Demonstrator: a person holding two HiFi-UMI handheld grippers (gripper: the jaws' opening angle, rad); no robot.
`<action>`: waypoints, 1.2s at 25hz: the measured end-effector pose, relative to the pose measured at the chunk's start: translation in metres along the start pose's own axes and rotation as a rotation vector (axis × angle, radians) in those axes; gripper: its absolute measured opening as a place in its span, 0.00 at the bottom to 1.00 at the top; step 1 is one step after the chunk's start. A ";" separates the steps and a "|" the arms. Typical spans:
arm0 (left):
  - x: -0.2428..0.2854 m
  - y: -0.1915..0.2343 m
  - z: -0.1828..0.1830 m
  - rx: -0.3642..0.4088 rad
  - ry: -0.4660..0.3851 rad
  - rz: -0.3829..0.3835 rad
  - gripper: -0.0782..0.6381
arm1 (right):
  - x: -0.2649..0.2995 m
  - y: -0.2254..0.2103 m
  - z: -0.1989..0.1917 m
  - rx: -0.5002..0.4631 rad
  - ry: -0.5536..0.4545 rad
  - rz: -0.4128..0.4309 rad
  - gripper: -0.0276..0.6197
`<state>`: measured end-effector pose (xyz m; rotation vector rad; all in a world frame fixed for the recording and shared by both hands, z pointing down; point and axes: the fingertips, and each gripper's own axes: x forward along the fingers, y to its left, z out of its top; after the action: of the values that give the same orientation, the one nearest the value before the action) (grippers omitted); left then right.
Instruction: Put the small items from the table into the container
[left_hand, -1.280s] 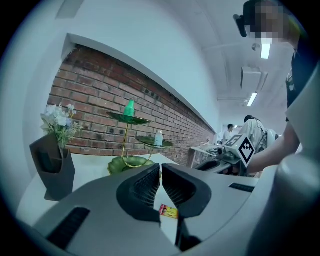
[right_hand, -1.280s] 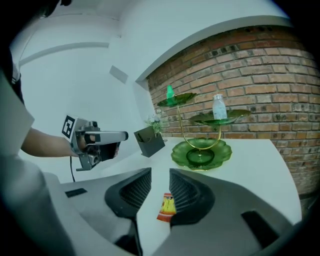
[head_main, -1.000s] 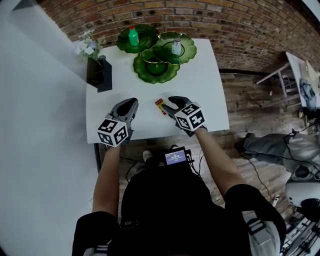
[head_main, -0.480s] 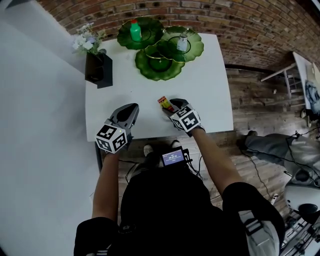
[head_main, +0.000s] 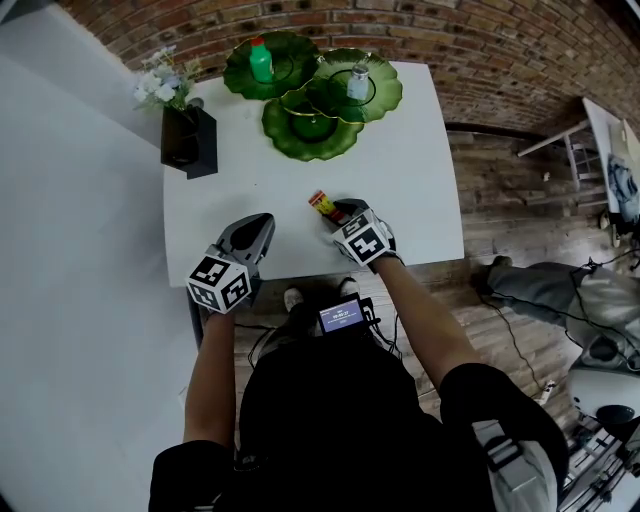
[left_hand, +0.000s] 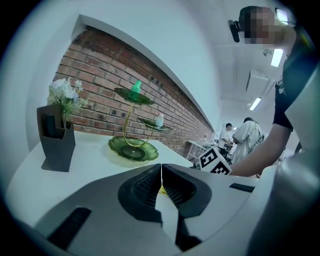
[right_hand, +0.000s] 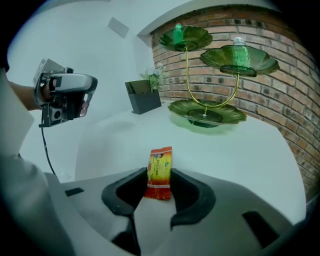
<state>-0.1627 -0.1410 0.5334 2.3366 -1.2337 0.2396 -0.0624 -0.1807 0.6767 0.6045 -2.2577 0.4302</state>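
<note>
Our right tongs (right_hand: 159, 186) are closing around the red-and-yellow snack packet (right_hand: 159, 172), which lies flat on the bench (head_main: 400, 180), well short of the three-tier green leaf stand (head_main: 312, 125) on our side of it. The pads only flank its long edges, so we judge the thin wrapper may buckle or slip out instead of being gripped. Our left tongs (left_hand: 161, 181), pressed together and empty, sit nearer us than the stand, to its left.

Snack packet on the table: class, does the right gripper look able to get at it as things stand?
Probably yes. The snack packet lies flat on the white table between the jaws of the right gripper, which are closing around it, and nothing stands in the way.
</note>
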 end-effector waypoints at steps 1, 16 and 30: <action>0.000 -0.001 0.000 0.000 0.001 -0.001 0.12 | 0.000 -0.001 0.000 0.001 0.001 -0.006 0.27; 0.001 -0.012 0.002 0.031 -0.002 -0.027 0.12 | -0.029 -0.014 0.017 0.072 -0.069 -0.030 0.07; 0.033 -0.041 0.023 0.088 -0.035 -0.117 0.12 | -0.114 -0.045 0.071 0.062 -0.245 -0.125 0.07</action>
<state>-0.1116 -0.1569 0.5116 2.4885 -1.1182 0.2183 -0.0101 -0.2185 0.5507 0.8661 -2.4267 0.3815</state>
